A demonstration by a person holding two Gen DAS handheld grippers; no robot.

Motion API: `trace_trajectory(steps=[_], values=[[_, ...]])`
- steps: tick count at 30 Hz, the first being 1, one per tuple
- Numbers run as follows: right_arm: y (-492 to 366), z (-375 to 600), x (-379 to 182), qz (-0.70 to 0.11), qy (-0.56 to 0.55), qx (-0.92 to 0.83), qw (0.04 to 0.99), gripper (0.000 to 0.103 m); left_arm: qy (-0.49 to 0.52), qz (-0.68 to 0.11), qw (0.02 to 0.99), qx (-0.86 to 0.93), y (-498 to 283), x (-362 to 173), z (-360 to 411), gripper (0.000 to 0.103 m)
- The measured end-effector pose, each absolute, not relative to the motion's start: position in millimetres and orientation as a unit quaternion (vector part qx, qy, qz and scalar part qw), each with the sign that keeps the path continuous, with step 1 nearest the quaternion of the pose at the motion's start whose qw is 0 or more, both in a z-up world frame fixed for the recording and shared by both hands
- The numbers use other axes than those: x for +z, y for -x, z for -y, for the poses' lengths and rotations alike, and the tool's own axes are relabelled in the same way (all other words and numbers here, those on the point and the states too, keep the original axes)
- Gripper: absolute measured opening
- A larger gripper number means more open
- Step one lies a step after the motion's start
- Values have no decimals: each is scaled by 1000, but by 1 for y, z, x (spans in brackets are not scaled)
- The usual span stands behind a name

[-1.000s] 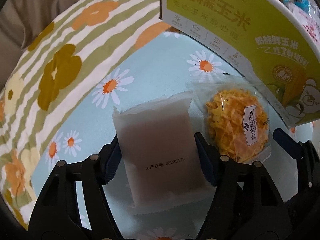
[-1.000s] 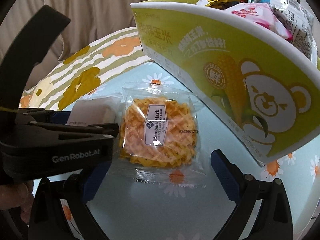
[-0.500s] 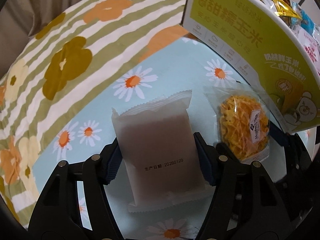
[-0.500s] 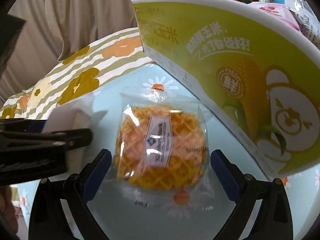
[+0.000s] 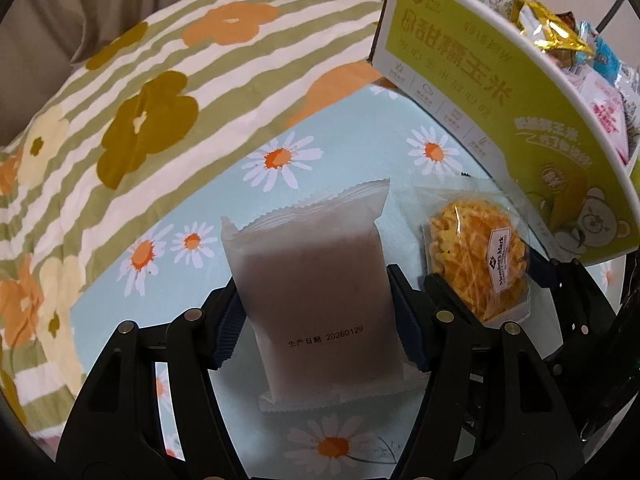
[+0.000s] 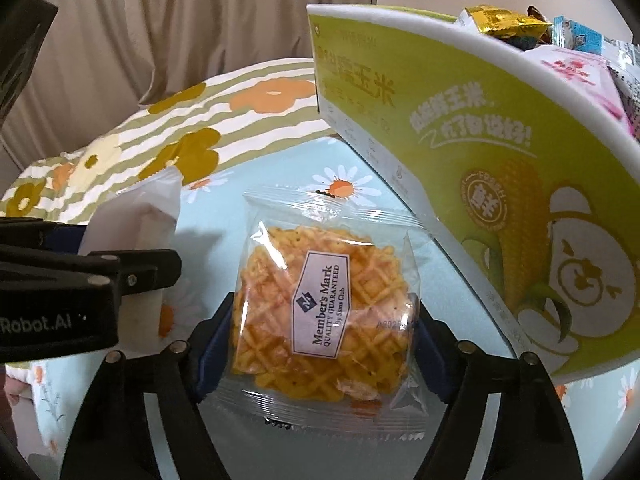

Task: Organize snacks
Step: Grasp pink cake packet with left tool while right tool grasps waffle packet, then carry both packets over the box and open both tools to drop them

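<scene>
The left hand-held gripper (image 5: 316, 320) is clamped on a frosted white snack packet (image 5: 316, 280), its blue pads pressing both long edges; the packet stands up out of the jaws, crimped top edge away from the camera, with a printed date line across its lower half; the packet appears lifted off the surface, though how far I cannot tell. The right hand-held gripper (image 6: 322, 344) grips a clear-wrapped waffle crisp (image 6: 324, 312) by its two sides, the Member's Mark label facing the camera and tilted; in the left wrist view the same waffle crisp (image 5: 476, 264) shows just beside the white packet, held between the right gripper's dark fingers; in the right wrist view the left gripper's black body lies to the left with the white packet (image 6: 136, 216) sticking out of it. Under both lies a pale blue daisy-print cloth (image 5: 360, 168); beyond it, a green-and-white striped pillow with large flowers (image 5: 160, 92). To the right stands a yellow-green corn carton (image 6: 480, 168), printed with a bear and a corncob; several wrapped snacks (image 6: 560, 52) heap above its rim; beige curtains (image 6: 180, 20) hang behind.
</scene>
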State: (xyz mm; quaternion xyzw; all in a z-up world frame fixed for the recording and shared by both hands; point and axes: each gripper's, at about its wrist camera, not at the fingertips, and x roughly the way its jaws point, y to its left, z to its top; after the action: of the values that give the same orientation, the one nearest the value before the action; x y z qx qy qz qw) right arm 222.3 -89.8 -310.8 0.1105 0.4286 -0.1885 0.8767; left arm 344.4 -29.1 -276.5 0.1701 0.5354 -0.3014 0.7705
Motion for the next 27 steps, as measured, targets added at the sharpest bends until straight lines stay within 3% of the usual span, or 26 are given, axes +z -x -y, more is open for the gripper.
trace_trajectory(steps=[8, 18, 27], values=[[-208, 81, -266, -406, -103, -159, 894, 74, -147, -509, 795, -296, -329, -222, 13, 62], [-183, 88, -171, -376, -105, -95, 916, 74, -93, -482, 819, -298, -299, -129, -4, 61], [-146, 147, -115, -347, -103, -56, 931, 75, -68, -447, 845, -286, -266, -73, 33, 62]])
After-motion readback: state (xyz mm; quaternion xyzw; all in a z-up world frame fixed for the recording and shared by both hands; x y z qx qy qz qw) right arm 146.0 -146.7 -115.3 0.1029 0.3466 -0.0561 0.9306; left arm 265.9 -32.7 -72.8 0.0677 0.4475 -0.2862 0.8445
